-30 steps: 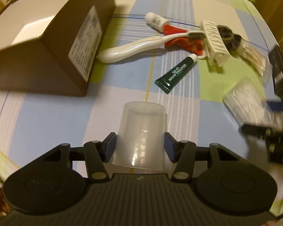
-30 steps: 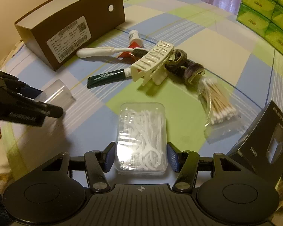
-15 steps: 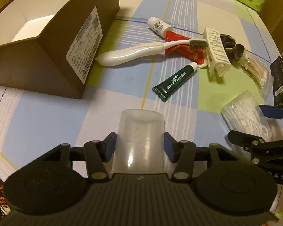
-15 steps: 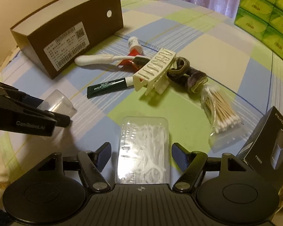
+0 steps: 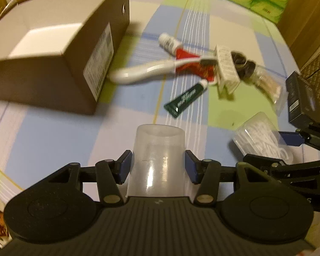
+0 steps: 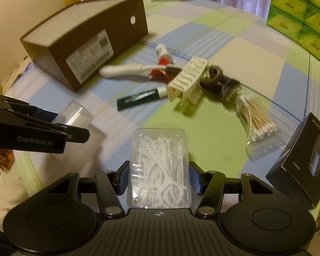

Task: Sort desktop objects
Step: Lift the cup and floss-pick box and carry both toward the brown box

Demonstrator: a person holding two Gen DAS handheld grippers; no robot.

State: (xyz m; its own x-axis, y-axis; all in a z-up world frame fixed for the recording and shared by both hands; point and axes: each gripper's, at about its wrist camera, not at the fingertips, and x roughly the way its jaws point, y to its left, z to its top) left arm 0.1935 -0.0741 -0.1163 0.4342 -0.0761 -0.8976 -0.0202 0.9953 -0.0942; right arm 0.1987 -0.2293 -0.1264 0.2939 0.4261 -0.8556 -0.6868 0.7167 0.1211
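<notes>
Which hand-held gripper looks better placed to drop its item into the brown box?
Probably left: its hand-held gripper holds the clear cup nearer the brown box; the right, holding the floss-pick box, is farther.

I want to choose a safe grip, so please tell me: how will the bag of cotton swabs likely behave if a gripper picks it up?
The bag of cotton swabs looks like thin clear film, so it will probably be floppy and sag around the pads. The swabs seem loose inside and may shift toward the lower end. It is likely very light, and the glossy film could slip.
</notes>
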